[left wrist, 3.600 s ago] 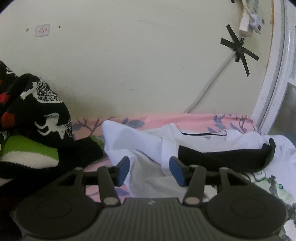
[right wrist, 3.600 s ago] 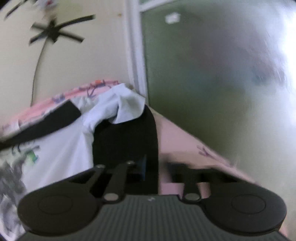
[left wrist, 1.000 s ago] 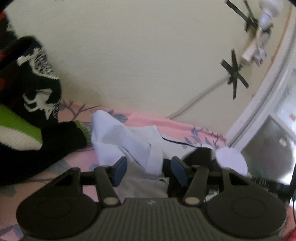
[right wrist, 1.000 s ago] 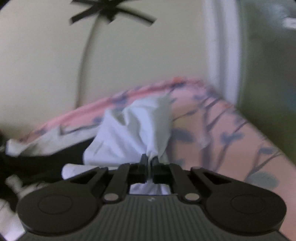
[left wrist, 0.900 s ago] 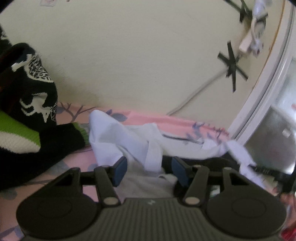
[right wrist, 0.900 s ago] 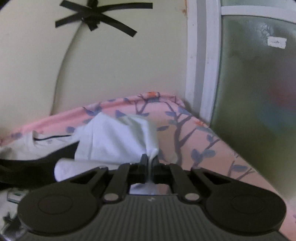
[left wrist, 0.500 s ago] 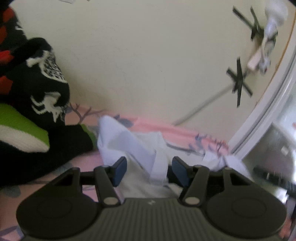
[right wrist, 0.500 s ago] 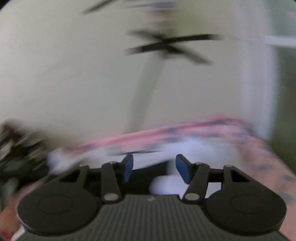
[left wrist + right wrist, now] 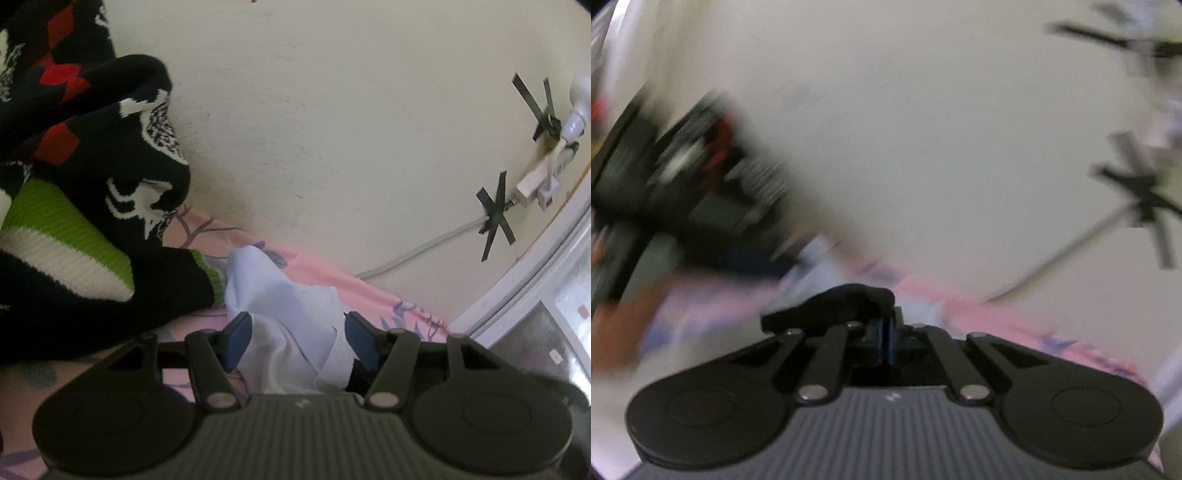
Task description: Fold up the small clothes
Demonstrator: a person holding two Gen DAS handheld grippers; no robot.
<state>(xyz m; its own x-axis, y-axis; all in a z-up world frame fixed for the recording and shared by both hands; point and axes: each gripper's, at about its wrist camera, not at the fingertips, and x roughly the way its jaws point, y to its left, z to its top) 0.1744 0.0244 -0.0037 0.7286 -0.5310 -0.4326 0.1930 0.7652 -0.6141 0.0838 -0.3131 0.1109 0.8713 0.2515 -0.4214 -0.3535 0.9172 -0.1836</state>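
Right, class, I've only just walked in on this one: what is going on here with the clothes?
A person is folding a small white cotton garment on a pink floral bedsheet. The left hand-held gripper is open, with a bunch of that white fabric between its blue pads. The right hand-held gripper is shut on a fold of black fabric; its view is blurred. A black patterned knit sweater is heaped by the wall.

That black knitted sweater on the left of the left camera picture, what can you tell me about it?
The black knitted sweater is a thick, ribbed knit, mostly black with white patterned motifs, red diamond patches and a bright green and white stripe. It lies in a bulky, unfolded heap on the pink floral sheet against the cream wall. One sleeve stretches out with a green cuff, whose end meets the bunched white garment.
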